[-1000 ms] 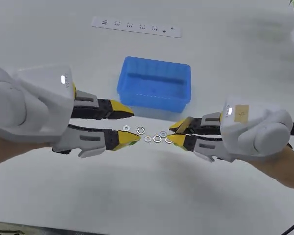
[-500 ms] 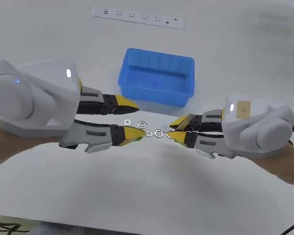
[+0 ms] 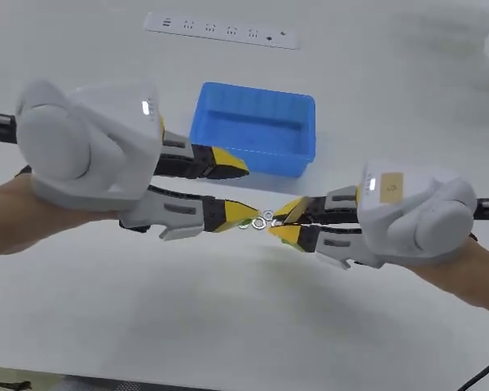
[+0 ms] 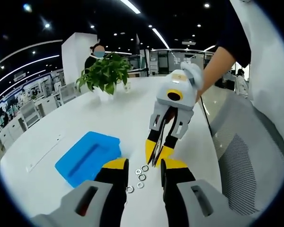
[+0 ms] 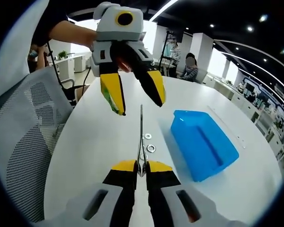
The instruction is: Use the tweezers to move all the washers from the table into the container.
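Note:
Several small metal washers (image 3: 266,221) lie on the white table just in front of the blue container (image 3: 253,130). My right gripper (image 3: 279,222) is shut on thin metal tweezers (image 5: 141,135), whose tip points at the washers (image 5: 151,148). My left gripper (image 3: 251,192) comes in from the left with its jaws open and nothing between them, its lower tip right beside the washers. In the left gripper view the washers (image 4: 141,177) lie between my open jaws, with the right gripper (image 4: 157,153) and its tweezers (image 4: 157,150) facing me. The container (image 4: 87,158) looks empty.
A white power strip (image 3: 220,31) lies at the back of the table. Office chairs (image 5: 33,142) stand along the table's edge, and a potted plant (image 4: 104,73) sits on the far end. People are in the room behind.
My left gripper has moved right, and the gap between the two grippers has closed over the washers. The right gripper has stayed almost where it was.

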`<state>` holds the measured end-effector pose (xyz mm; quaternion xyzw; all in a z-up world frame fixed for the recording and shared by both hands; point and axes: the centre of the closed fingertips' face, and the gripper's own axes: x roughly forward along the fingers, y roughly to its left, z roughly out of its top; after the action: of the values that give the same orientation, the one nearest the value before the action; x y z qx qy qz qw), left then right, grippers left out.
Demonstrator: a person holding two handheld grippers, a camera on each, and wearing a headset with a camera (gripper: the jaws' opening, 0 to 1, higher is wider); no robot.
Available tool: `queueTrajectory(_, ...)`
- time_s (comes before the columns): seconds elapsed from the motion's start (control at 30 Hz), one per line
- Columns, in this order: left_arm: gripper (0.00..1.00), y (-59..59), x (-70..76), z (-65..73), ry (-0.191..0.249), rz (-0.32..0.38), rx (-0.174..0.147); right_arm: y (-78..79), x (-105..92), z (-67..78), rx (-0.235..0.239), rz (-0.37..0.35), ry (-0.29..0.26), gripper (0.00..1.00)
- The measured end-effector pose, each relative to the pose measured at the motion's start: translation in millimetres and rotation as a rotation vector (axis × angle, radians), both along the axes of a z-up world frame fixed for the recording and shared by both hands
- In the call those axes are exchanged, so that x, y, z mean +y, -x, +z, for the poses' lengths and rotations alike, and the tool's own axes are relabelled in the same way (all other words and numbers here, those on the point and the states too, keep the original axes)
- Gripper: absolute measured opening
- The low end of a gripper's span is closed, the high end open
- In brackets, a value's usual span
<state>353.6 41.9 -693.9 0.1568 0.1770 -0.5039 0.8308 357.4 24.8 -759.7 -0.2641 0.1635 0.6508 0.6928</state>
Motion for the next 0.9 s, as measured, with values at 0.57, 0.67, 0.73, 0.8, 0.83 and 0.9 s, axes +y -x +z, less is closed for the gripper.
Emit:
queueTrajectory(0.57,0.33,3.6,5.5,-4.1,-0.019,0.008,0.007,-6.4,-1.8,0.3,-0.007,-0.008,0.003,0.08)
queueTrajectory(0.67,0.33,4.6,5.9,-6.1,-0.017,0.011,0.013,-5.7,-2.2,-0.3,-0.005,-0.005,0.007,0.08)
queueTrajectory(0.73,0.33,5.1,5.8,-6.6,-0.018,0.01,0.014,-5.1,-1.9,-1.1,-0.003,-0.003,0.008,0.08)
queueTrajectory(0.8,0.33,5.1,5.2,-6.7,-0.016,0.009,0.016,-4.7,-1.1,-0.9,-0.002,-0.002,0.008,0.08)
queueTrajectory(0.83,0.33,4.8,3.7,-6.4,-0.013,0.005,0.016,-4.4,-0.5,-0.6,-0.001,-0.001,0.007,0.08)
queueTrajectory(0.9,0.33,3.0,-5.2,-3.2,0.014,-0.01,0.017,-3.9,1.0,-0.2,0.001,0.0,0.005,0.08)
